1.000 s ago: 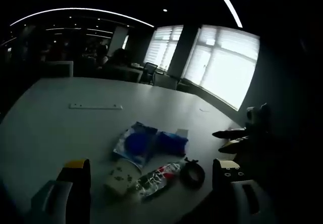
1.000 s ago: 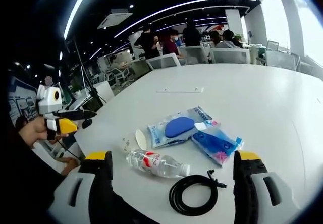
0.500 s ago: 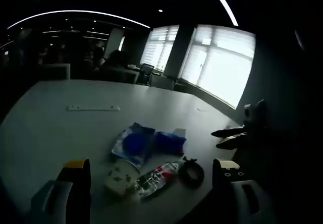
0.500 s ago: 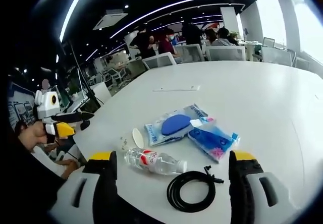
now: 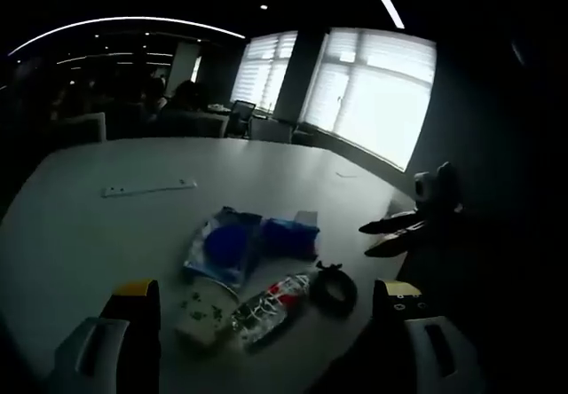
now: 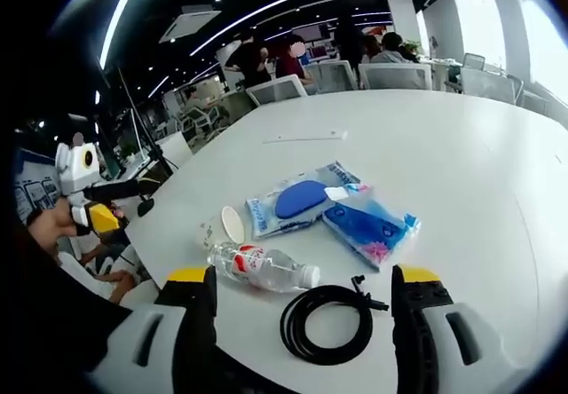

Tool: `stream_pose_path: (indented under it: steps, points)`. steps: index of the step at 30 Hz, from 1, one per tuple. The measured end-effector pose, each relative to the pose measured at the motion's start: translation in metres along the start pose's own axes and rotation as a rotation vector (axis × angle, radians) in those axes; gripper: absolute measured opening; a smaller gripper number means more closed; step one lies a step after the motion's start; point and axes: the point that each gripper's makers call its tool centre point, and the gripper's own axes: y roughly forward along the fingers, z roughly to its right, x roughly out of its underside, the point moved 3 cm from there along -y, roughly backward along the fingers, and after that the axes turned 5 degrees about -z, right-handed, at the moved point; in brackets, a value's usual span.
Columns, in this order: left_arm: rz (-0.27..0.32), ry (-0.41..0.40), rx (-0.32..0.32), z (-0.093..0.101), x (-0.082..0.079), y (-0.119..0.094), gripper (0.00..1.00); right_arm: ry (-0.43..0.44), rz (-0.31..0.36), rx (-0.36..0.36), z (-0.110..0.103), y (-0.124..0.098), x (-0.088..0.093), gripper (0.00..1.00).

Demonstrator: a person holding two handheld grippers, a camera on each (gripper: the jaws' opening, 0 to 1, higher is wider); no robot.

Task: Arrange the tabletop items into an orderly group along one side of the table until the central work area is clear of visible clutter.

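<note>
Progress: by the look of it, nothing is arranged yet; the items lie in a loose cluster near the close edge of the surface (image 6: pixel 461 137), none lined up along one side.
Cluster, right gripper view: water bottle (image 6: pixel 262 266) on its side at 7 o'clock of the group; black cable coil (image 6: pixel 327 323) at 6 o'clock, nearest the camera; blue-and-white packet (image 6: pixel 297 204) at the centre; darker blue packet (image 6: pixel 366 230) at 3 o'clock, its corner overlapping or touching the first packet; small clear cup with a white lid (image 6: pixel 222 228) at 9 o'clock.
Far item: a thin white strip (image 6: pixel 304 137) well apart at 12 o'clock.
Left tool (image 5: pixel 264 327): jaws wide apart, holding nothing, above the near edge short of the cluster.
Right tool (image 6: pixel 302 310): jaws wide apart, empty, framing the coil but clear of it.
Left to do: my judgement is every item needs moving to one side.
Hard to make out: the left gripper view is very dark, so the cup (image 5: pixel 200 314) and bottle (image 5: pixel 269 303) labels are unreadable; packet contents cannot be told; whether the two packets overlap is unclear.
</note>
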Motion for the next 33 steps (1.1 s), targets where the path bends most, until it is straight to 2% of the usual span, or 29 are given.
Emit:
stream_pose_path:
  steps: [3, 7, 11, 15, 18, 22, 26, 33]
  points:
    - [-0.03, 0.086, 0.014, 0.008, -0.007, 0.013, 0.98, -0.009, 0.001, 0.014, 0.002, -0.003, 0.0, 0.78]
    - [-0.052, 0.095, 0.056, 0.018, -0.014, 0.03, 0.99, -0.015, 0.01, 0.007, 0.002, -0.008, -0.001, 0.8]
    - [-0.136, 0.191, 0.129, 0.033, -0.015, 0.054, 0.97, -0.032, 0.023, -0.006, -0.001, -0.014, -0.003, 0.83]
    - [-0.21, 0.251, 0.2, 0.046, -0.015, 0.077, 0.92, -0.046, 0.036, -0.007, -0.001, -0.018, -0.006, 0.86]
    - [-0.234, 0.292, 0.254, 0.058, -0.019, 0.095, 0.87, -0.052, 0.042, -0.005, -0.001, -0.021, -0.008, 0.88]
    - [-0.318, 0.325, 0.341, 0.072, -0.012, 0.122, 0.8, -0.068, 0.04, 0.002, -0.002, -0.024, -0.008, 0.89]
    - [-0.4, 0.382, 0.372, 0.079, -0.002, 0.146, 0.78, -0.074, 0.037, 0.012, 0.0, -0.025, -0.006, 0.89]
    - [-0.482, 0.433, 0.405, 0.085, 0.007, 0.165, 0.73, -0.074, 0.022, 0.024, 0.004, -0.023, -0.001, 0.89]
